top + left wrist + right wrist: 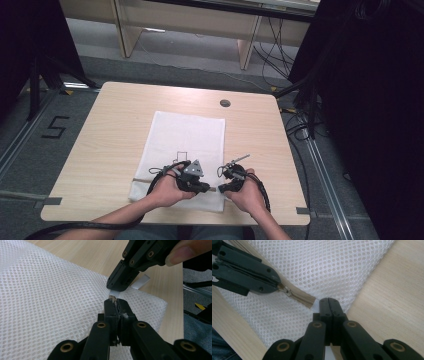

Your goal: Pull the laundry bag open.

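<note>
— Two grippers, both down at the near end of that flat white mesh laundry bag [186, 145] lying in the middle of the pale wooden table [100, 145]. Start from the left: what has the left gripper [115, 302] got?

— Its jaws are pressed together on the small metal zip pull [287, 292], right at the end of the beige zipper tape [300, 298] that runs along the bag's near edge.

— And the right gripper [328, 300]?

— Jaws together too, at the bag's near right corner, just past the zipper's end. From the left gripper view it seems to pinch a little white fabric tab [140, 282] there, though I can't be sure how much cloth is caught.

— How do you reckon the bag handles?

— Light and limp, I'd say. Open mesh like that will bunch and slide on the smooth wood, so nothing stays put unless one end is pinned.

— So where to take hold?

— The pull with one claw, the corner beyond the zipper with the other, keeping the tape taut between them.
</note>
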Motion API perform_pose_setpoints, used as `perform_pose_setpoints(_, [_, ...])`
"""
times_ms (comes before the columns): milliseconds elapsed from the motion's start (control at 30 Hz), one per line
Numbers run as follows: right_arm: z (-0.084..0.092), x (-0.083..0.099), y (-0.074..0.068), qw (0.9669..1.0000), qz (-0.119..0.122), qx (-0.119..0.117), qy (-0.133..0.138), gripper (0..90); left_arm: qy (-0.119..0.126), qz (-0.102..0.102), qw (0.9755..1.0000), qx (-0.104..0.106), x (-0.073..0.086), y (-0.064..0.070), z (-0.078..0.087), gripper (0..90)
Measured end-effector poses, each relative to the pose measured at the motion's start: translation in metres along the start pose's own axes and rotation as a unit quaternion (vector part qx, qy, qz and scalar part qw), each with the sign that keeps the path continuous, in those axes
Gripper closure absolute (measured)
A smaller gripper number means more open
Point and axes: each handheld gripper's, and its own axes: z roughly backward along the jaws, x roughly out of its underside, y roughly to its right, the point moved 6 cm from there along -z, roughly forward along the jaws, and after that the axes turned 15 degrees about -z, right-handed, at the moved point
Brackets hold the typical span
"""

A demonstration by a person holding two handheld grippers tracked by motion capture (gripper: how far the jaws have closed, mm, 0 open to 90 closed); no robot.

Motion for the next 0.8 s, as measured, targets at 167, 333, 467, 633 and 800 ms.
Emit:
perform_pose_setpoints(167, [0.0005,0.0009,-0.0008,0.9999,-0.012,0.001,-0.001,90.0,0.003,0.003,1.0,0.002,0.0001,0.0012,-0.0005,87.1])
perform_pose_setpoints(333, [0.0011,0.0013,-0.0011,0.9998,-0.018,0.001,-0.004,90.0,0.004,0.005,1.0,0.001,0.0003,0.0007,0.0015,87.1])
perform_pose_setpoints(467, [0.001,0.0013,-0.0011,0.9998,-0.018,0.001,-0.004,90.0,0.004,0.008,1.0,0.0,0.0007,0.0012,0.0019,87.1])
perform_pose_setpoints(633, [0.0006,0.0006,-0.0007,1.0,-0.009,-0.001,0.0,90.0,0.002,0.008,1.0,-0.001,0.0015,0.0003,0.0048,87.1])
perform_pose_setpoints(800, [0.0005,0.0005,-0.0009,1.0,-0.01,0.0,0.001,90.0,0.0,0.003,1.0,0.0,0.0025,-0.0006,0.0062,87.1])
